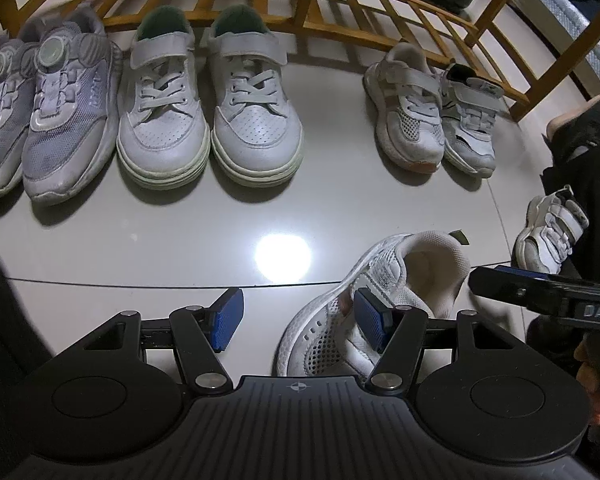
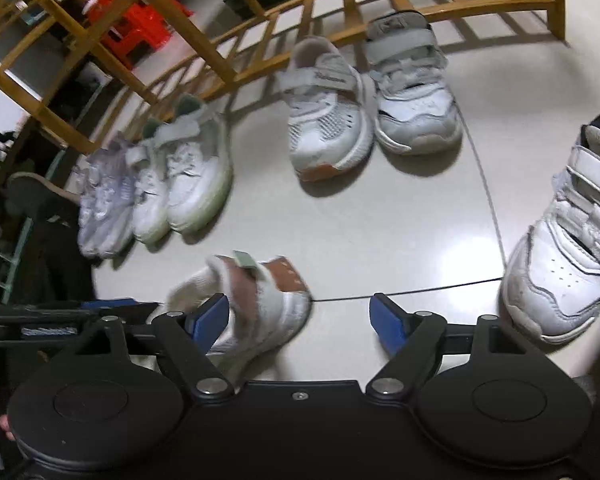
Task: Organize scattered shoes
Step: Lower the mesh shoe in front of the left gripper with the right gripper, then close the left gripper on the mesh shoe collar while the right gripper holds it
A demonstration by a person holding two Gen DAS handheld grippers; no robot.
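Pale floor tiles (image 1: 180, 248): tipped mesh shoe (image 1: 364, 308) lies between left gripper (image 1: 296, 322) and right gripper (image 2: 300, 320), both parted, empty.

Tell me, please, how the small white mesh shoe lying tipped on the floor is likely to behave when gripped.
The mesh shoe probably weighs little: it is small with a perforated upper. Its soft collar may squash between the fingers rather than resist. Already tilted on the glossy tile floor, it could slide or flop over if pushed.
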